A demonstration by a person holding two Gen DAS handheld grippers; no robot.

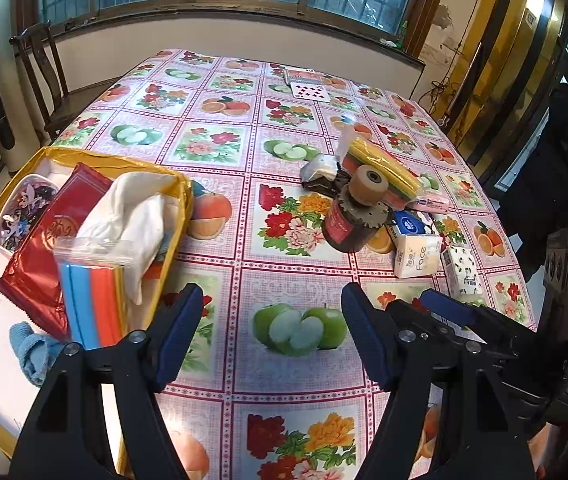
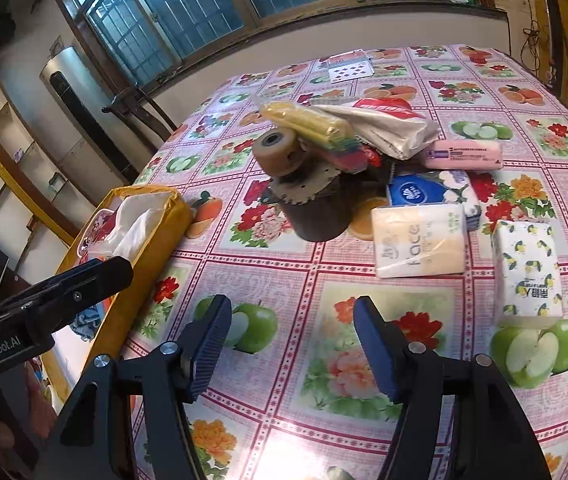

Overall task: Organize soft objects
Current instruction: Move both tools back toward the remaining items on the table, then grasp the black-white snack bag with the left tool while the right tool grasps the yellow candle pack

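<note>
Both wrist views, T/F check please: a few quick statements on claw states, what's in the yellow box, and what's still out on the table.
1. Both claws are open and hold nothing. True: the left claw and right claw hang over bare tablecloth.
2. The yellow box is empty. False: it holds a white cloth, a red packet and a bag of coloured sheets, among other things.
3. The "Face" tissue pack lies on the table, outside the box. True.
4. The lemon-print tissue pack is inside the box. False: it lies on the table right of the "Face" pack.
5. A playing card lies at the table's far end. True.
</note>
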